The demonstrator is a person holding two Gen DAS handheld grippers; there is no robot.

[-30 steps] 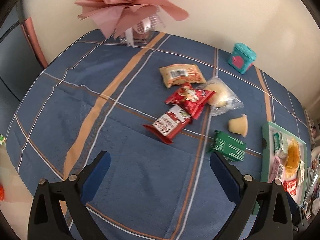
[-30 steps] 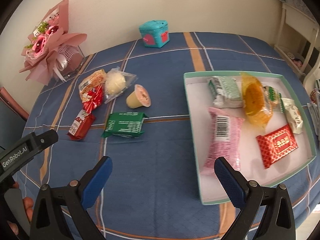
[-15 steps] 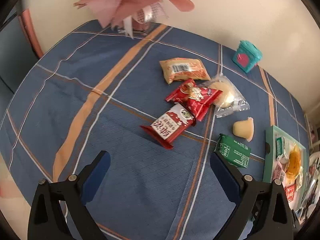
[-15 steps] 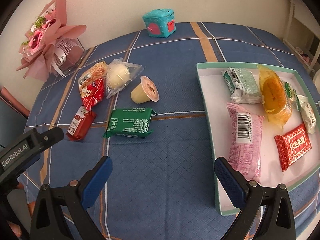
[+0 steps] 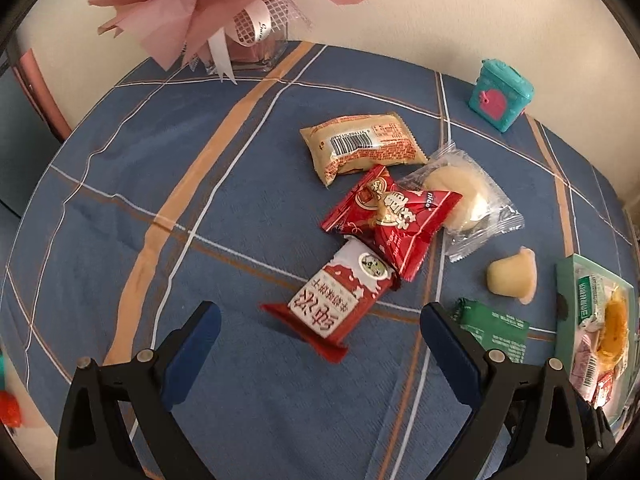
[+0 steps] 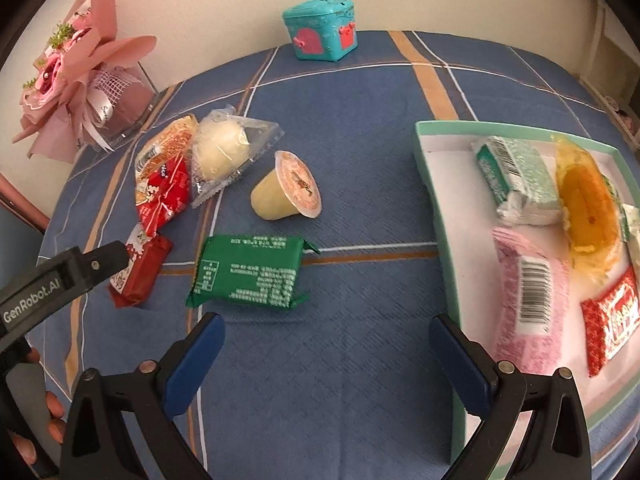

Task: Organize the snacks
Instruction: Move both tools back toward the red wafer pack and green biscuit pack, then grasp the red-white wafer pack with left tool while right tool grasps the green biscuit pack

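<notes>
Only the right wrist view takes in the whole tray (image 6: 434,184), a shallow mint-rimmed box with a white floor holding a green-and-white packet (image 6: 516,178), a glossy orange pastry (image 6: 586,204), a pink packet (image 6: 528,292) with a barcode, and a red sachet (image 6: 612,316); in the left wrist view the same tray (image 5: 564,300) is a cropped sliver at the right edge with its contents squeezed and hard to read. The left wrist view gives the red-and-white packet (image 5: 334,300) its clearest look, one end lifted off the quilted blue plaid cloth (image 5: 160,168); in the other view the black arm of the left gripper partly covers it. The left gripper (image 5: 320,344) hangs with fingers spread wide and empty just short of that packet; the right gripper (image 6: 326,354) is likewise wide and empty just short of the flat green foil packet (image 6: 248,276). Beyond lie a jelly cup (image 6: 286,192) on its side, a clear crinkly bag with a pale bun (image 6: 224,152), a red pouch (image 5: 388,216) and a tan packet (image 5: 360,146). The bouquet (image 5: 208,4) is cut off at the top
</notes>
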